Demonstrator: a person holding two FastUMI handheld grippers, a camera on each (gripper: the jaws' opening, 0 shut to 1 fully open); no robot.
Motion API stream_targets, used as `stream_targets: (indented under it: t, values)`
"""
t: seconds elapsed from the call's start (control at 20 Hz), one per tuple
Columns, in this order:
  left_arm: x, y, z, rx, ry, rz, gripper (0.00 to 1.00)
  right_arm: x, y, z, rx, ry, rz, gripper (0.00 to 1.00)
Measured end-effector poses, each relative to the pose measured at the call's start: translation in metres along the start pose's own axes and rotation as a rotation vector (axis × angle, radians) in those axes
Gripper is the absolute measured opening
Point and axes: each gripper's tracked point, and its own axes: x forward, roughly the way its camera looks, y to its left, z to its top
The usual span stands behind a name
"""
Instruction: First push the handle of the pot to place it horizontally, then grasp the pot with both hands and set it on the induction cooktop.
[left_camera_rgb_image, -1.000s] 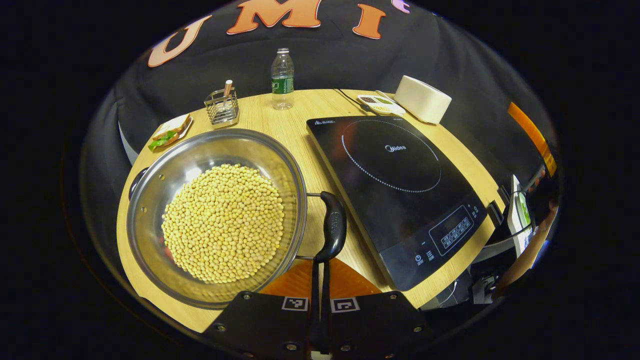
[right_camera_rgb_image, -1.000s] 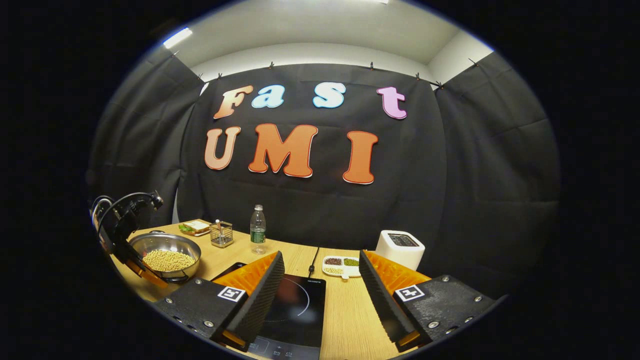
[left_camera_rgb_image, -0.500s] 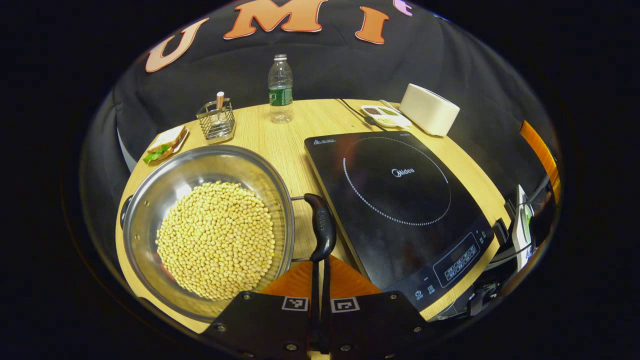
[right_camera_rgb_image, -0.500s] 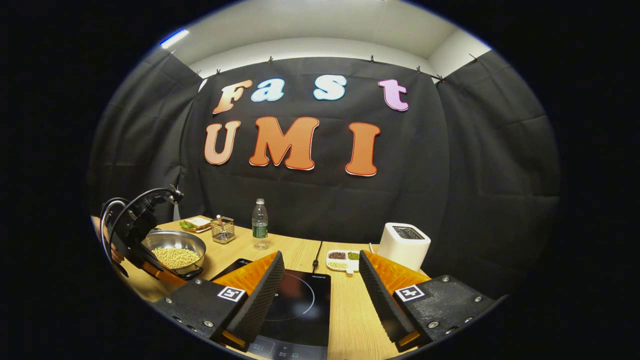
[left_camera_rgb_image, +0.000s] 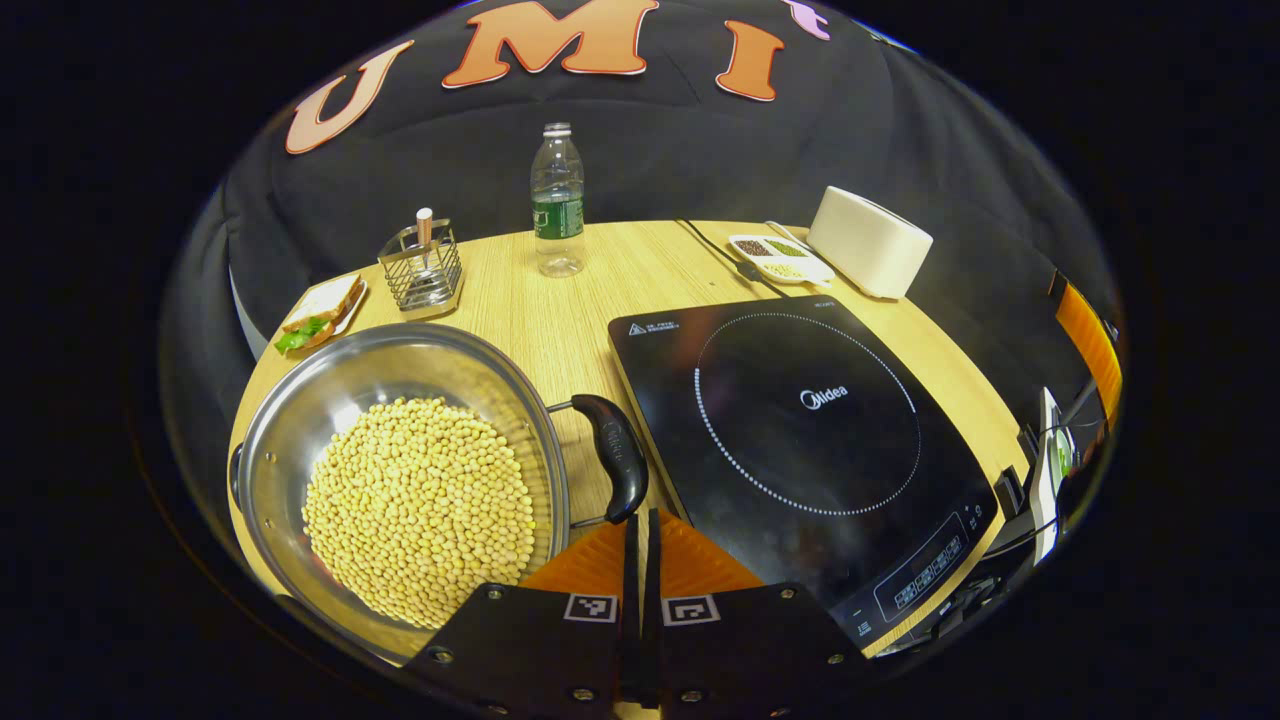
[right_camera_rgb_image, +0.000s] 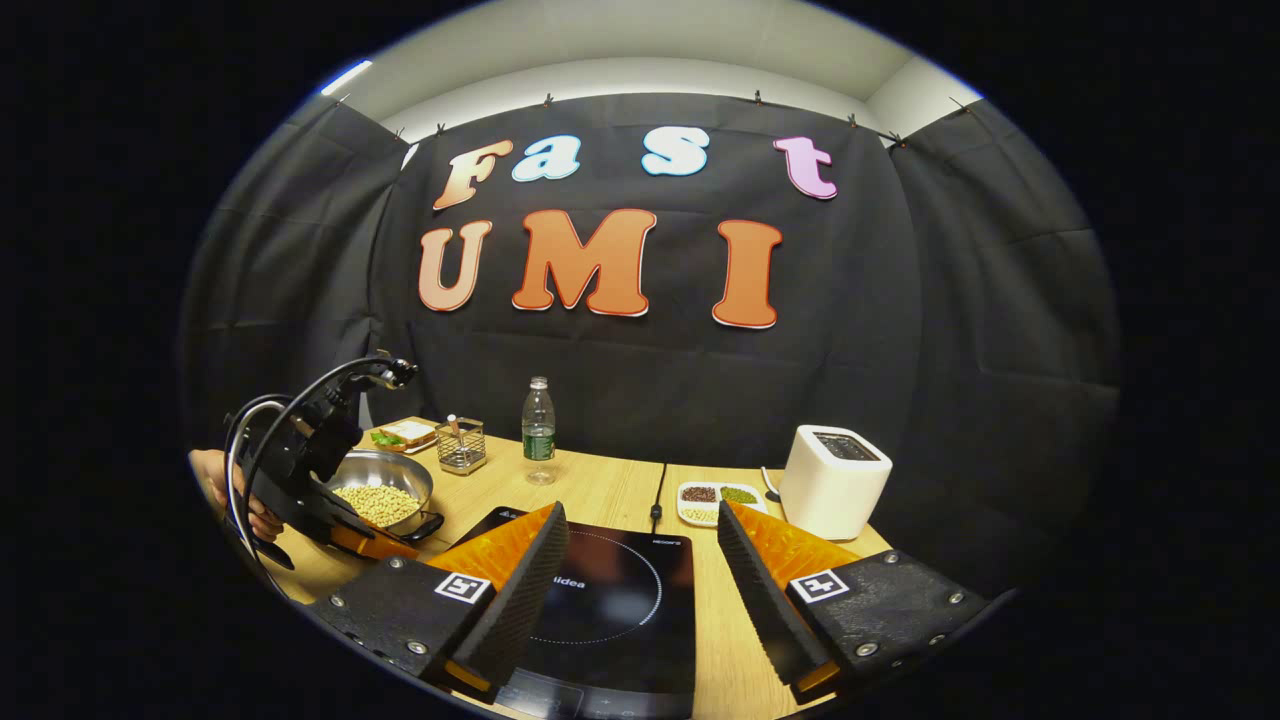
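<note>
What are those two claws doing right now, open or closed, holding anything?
Left claw: closed, empty, tips at the pot handle.
Right claw: open, empty, above the induction cooktop.

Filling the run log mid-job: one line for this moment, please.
phase: handle push | left gripper: shut, tips at pot handle | right gripper: open above cooktop | pot: on table, beside cooktop

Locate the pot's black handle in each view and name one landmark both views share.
Left gripper view: the black handle sits low and centre, on the pot's right side, just above the shut left tool.
Right gripper view: the handle is small at lower left, beside the pot, next to the left tool.
Shared landmark: the water bottle.
</note>
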Motion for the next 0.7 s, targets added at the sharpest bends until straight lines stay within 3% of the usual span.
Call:
stream_targets:
  t: [0.2, 0.4, 0.7]
  values:
    - [-0.001, -0.001, 0.005, 0.010, -0.024, -0.022, 0.02, 0.008, 0.023, -0.004, -0.002, 0.038, 0.035, 0.93]
    - [-0.033, 0.002, 0.013, 0.051, -0.096, -0.034, 0.02, 0.022, 0.055, -0.005, 0.016, 0.075, 0.084, 0.93]
    - [-0.087, 0.062, 0.017, -0.007, -0.180, 0.046, 0.02, 0.040, 0.121, -0.018, 0.063, 0.173, 0.202, 0.93]
